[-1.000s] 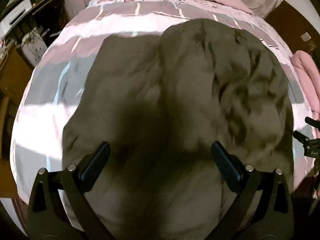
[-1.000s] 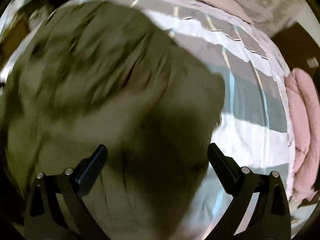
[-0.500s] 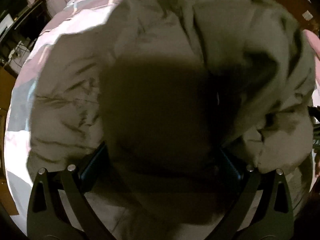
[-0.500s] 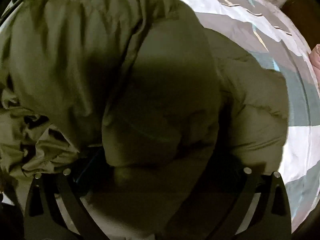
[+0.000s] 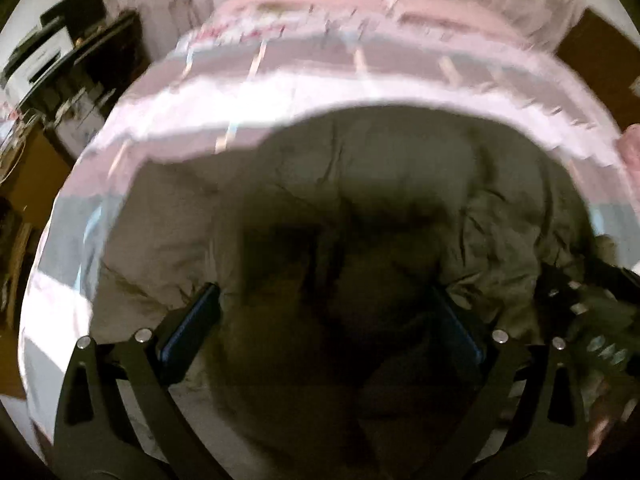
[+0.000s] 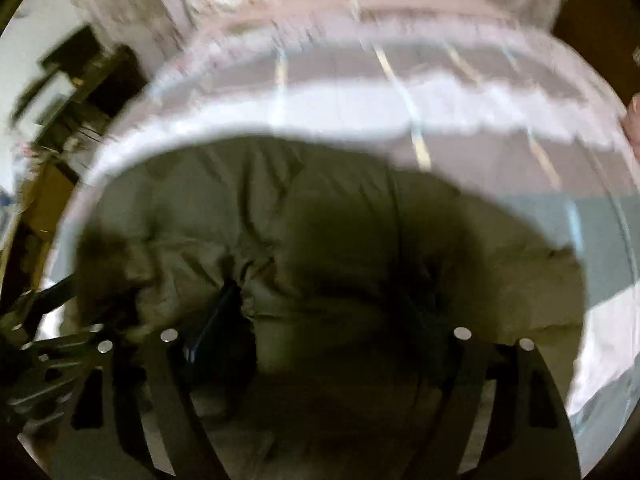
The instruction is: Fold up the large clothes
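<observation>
Olive padded jacket (image 5: pixel 360 184) lies bunched on striped bedspread (image 5: pixel 320 76), looks soft, bulky, slippery-shelled; left gripper (image 5: pixel 328 320) and right gripper (image 6: pixel 320 320) both spread wide around thick folds; best gripped at hem or seam.

A home bedroom: a bed (image 5: pixel 360 80) with pink-and-grey striped bedding, pillows (image 6: pixel 400 4) at its head, curtains (image 5: pixel 168 0) behind.

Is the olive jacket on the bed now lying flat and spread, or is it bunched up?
Bunched up. The olive jacket forms a rounded, creased heap on the striped bedsheet, with overlapping layers. Whether the fold is neat, cannot tell: blur and shadow.
</observation>
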